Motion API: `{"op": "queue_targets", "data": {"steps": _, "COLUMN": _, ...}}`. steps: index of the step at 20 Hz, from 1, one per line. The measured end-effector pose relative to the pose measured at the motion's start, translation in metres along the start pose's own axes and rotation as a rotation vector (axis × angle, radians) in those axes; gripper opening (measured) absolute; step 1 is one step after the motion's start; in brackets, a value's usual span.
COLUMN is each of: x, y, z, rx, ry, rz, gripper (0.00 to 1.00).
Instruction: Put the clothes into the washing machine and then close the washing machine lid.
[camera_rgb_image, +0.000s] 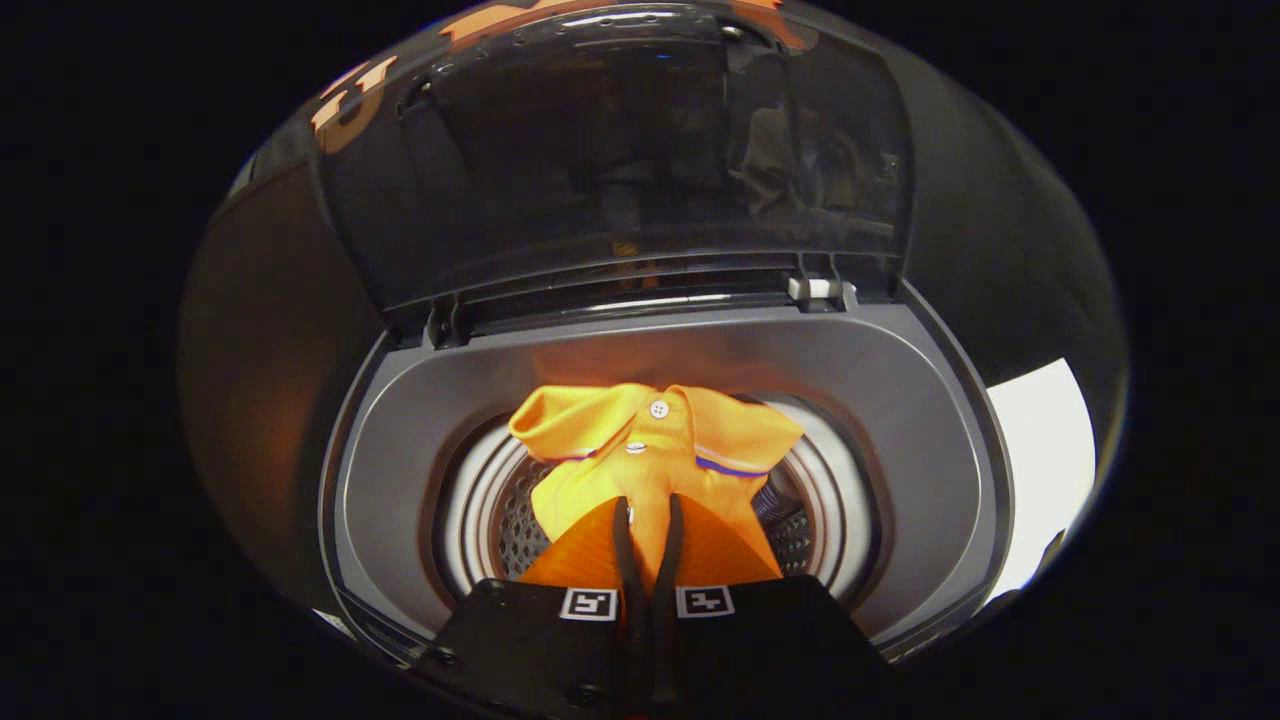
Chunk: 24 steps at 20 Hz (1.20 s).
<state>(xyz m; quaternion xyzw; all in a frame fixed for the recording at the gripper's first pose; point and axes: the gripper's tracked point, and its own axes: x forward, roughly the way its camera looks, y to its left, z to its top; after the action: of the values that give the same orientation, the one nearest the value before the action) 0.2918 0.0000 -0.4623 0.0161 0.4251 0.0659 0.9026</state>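
Orange shirt (650, 450), a polo with a white button at its collar, hangs pinched between the two fingers (648, 545) at the lower centre of the frame; both press on a fold of the cloth. It dangles over the round drum (480, 520) of a grey washing machine (880, 420). Across the upper frame, the dark see-through lid (620, 150) stands raised.

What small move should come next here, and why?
Probably lower a little and open the fingers. The gripper is shut on the orange shirt, which hangs over the open drum, and the lid stands raised, so release looks due.
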Motion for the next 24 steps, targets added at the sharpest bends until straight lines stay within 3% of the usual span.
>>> {"op": "queue_targets", "data": {"steps": 8, "x": -0.007, "y": 0.006, "z": 0.034, "rx": -0.013, "ry": -0.037, "rz": -0.012, "gripper": 0.08}}
{"op": "queue_targets", "data": {"steps": 9, "x": -0.008, "y": 0.009, "z": 0.036, "rx": -0.024, "ry": -0.033, "rz": 0.002, "gripper": 0.15}}
{"op": "queue_targets", "data": {"steps": 12, "x": -0.006, "y": 0.002, "z": 0.021, "rx": 0.007, "ry": -0.006, "rz": -0.048, "gripper": 0.57}}
{"op": "queue_targets", "data": {"steps": 15, "x": -0.013, "y": 0.006, "z": 0.016, "rx": 0.057, "ry": -0.031, "rz": -0.044, "gripper": 0.99}}
{"op": "queue_targets", "data": {"steps": 24, "x": -0.122, "y": 0.033, "z": 0.110, "rx": 0.031, "ry": -0.346, "rz": -0.011, "gripper": 0.99}}
